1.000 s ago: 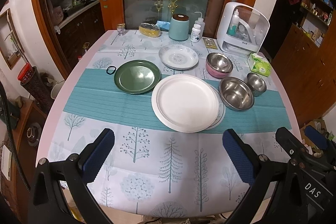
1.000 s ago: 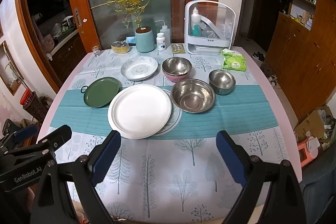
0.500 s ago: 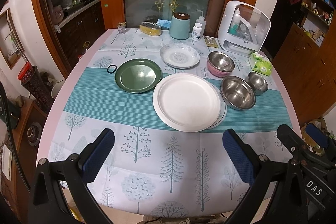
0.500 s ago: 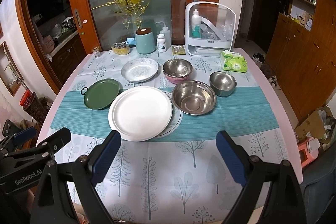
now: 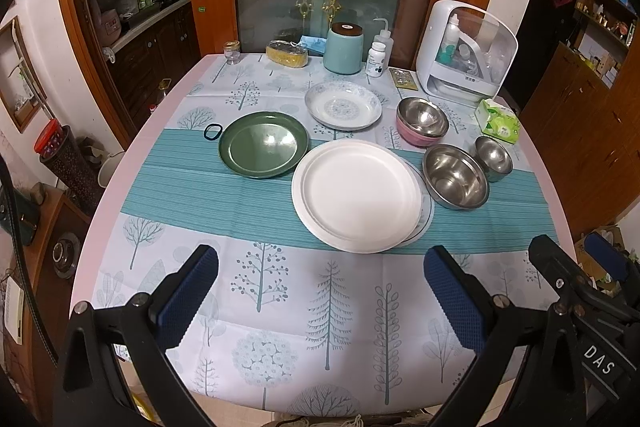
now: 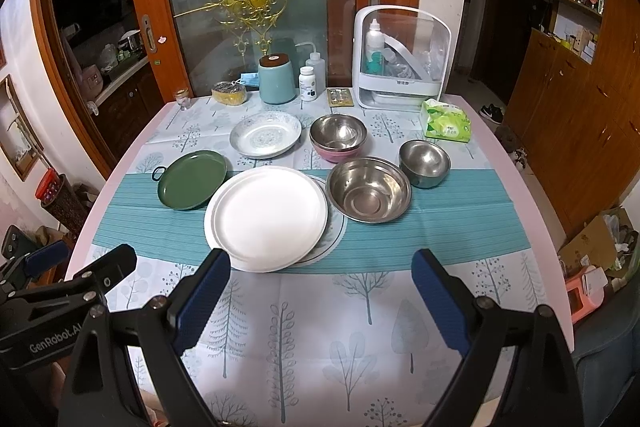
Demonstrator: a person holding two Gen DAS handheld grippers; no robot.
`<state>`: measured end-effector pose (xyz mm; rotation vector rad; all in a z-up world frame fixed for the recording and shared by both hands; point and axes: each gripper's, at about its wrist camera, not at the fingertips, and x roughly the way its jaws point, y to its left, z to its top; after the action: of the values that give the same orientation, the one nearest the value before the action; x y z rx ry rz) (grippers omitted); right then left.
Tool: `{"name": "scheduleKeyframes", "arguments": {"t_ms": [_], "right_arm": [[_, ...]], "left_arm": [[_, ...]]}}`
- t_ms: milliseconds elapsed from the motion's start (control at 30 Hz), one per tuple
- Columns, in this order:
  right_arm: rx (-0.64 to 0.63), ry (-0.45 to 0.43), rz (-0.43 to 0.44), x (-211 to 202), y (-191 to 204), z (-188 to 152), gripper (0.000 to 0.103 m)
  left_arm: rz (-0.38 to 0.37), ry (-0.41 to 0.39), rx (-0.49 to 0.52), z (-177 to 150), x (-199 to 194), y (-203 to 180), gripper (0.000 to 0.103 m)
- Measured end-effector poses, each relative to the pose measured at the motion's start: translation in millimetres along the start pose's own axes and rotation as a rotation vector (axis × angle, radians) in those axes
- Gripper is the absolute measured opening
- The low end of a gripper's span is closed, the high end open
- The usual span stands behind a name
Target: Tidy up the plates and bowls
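Tongs both spread wide and empty: left tongs [image 5: 320, 291] and right tongs [image 6: 320, 291] low over the bench [image 5: 280, 307] near edge. Straight ahead, well apart, white plate [image 5: 356, 195] atop another plate; green plate [image 5: 263, 143] left, steel bowls [image 6: 368, 189] right (likely nearer right tongs). Patterned plate [image 5: 343, 105] and pink bowl [image 5: 420, 137] beyond.

A white plate [image 5: 356, 195] is being overlapped onto a patterned plate [image 5: 425, 215]; a green plate [image 5: 262, 143] and steel bowls [image 5: 456, 175] are being kept alongside.
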<state>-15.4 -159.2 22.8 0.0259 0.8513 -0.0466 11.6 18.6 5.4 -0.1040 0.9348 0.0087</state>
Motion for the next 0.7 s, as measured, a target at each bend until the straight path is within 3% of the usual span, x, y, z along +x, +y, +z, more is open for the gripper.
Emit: {"name": "scheduleKeyframes", "arguments": {"t_ms": [700], "right_arm": [[-0.002,-0.039,-0.016,10,0,25,0.093]], "left_arm": [[-0.050,-0.036,0.033,33,8,8,0.102]]}}
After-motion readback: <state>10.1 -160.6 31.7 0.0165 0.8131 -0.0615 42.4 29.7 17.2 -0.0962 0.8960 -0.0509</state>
